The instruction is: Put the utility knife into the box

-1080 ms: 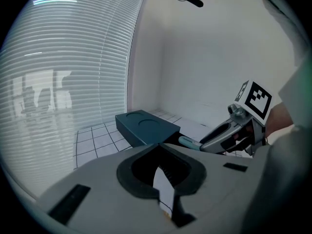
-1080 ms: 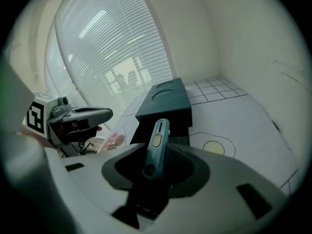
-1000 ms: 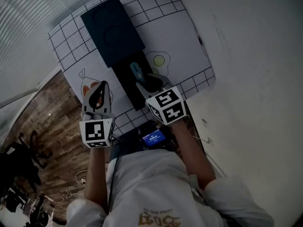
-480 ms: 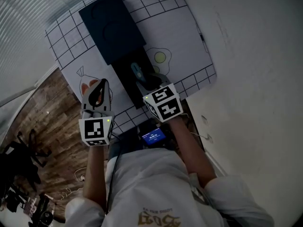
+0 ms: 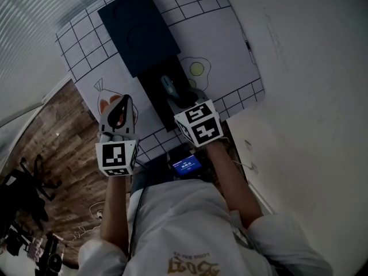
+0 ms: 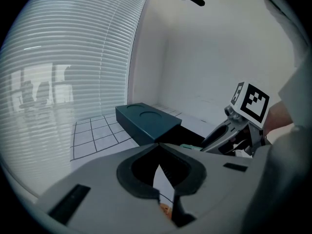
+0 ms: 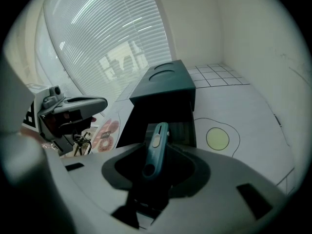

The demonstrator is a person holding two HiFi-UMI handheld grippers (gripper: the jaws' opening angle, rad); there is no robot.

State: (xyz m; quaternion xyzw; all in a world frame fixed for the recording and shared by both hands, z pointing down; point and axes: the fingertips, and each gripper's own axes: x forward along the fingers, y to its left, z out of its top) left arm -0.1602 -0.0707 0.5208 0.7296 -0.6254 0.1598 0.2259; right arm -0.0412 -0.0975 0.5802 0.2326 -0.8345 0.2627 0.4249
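The right gripper (image 7: 155,167) is pinching the teal utility knife (image 7: 156,145) — its long axis is pointing forward over the open box (image 7: 141,113) just beyond; the left gripper (image 6: 157,147) is hovering aside, jaws together.

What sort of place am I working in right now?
Probably an ordinary indoor room, home or office, set up for recording: a printed grid tablecloth, slatted window blinds beside it, and wood-plank flooring.

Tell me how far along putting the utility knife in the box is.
Done: the box is open, its black tray out, and the right gripper clamps the utility knife. In hand: the knife hangs over the tray. Left: lower and release it. The left gripper is shut, empty.
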